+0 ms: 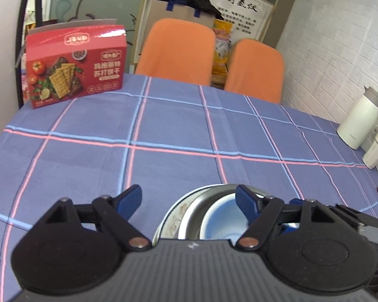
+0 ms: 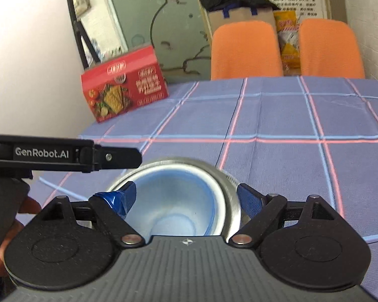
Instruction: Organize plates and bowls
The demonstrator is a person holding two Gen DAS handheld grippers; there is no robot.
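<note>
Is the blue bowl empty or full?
Empty: the blue bowl shows its bare inside, nested in the steel bowl.

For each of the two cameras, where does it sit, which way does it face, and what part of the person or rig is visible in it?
Left wrist: sits on the left gripper, open, facing across the checked table over the stacked dishes toward the orange chairs.
Right wrist: sits on the right gripper, open above the blue bowl; the left gripper and the person's fingers show at its left.
Shared: steel bowl, blue bowl, red cracker box, chairs, table.
</note>
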